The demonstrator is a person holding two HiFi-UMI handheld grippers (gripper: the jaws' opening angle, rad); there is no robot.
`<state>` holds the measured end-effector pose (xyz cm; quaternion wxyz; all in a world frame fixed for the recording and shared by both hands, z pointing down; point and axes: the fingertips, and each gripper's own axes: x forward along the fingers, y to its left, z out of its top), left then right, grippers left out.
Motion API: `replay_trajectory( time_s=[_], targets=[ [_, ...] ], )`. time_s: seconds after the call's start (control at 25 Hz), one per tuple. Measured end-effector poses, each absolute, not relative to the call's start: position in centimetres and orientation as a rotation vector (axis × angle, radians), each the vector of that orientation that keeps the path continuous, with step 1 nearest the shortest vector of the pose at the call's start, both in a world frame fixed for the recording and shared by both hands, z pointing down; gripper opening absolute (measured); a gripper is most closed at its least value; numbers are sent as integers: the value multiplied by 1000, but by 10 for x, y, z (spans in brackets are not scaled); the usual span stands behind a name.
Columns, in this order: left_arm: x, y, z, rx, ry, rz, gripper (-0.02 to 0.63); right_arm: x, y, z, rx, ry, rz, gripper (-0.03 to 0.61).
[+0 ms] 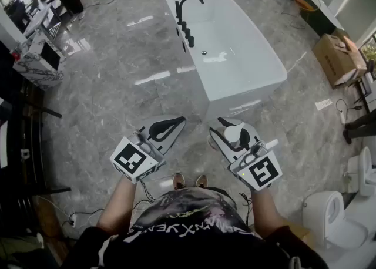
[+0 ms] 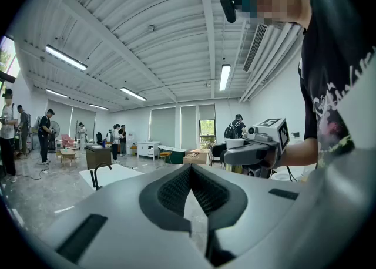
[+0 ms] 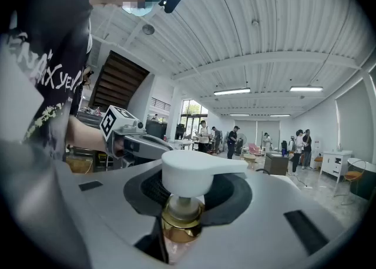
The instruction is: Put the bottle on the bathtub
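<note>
The bottle (image 3: 197, 174) sits upright in the right tool (image 1: 230, 138), whose jaws are clenched on its neck just under the gold collar, with the white pump head above them. The left tool (image 1: 167, 127), at 9 o'clock from it, is closed on nothing, pads meeting at the tips. Both are held level over the floor (image 1: 117, 86), with the tub (image 1: 247, 93) well apart at 12 o'clock, so the bottle is not yet placed.

The rim looks narrow and glossy. A bottle set near its edge, or let go while tilted, could topple into the basin or onto the floor. The neck grip could also let the body swing or slip.

The tub seems empty apart from its drain (image 1: 204, 52). How full the bottle is cannot be told.
</note>
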<state>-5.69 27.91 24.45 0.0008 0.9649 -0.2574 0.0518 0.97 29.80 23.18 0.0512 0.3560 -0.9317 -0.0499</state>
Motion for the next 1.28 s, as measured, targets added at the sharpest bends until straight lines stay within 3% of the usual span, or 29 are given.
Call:
replay_trajectory(
  time_s=[1.28],
  targets=[
    [-52,286,248,3030,-835,166,11,17,306,233,1070,-2838,-185,121]
  ],
)
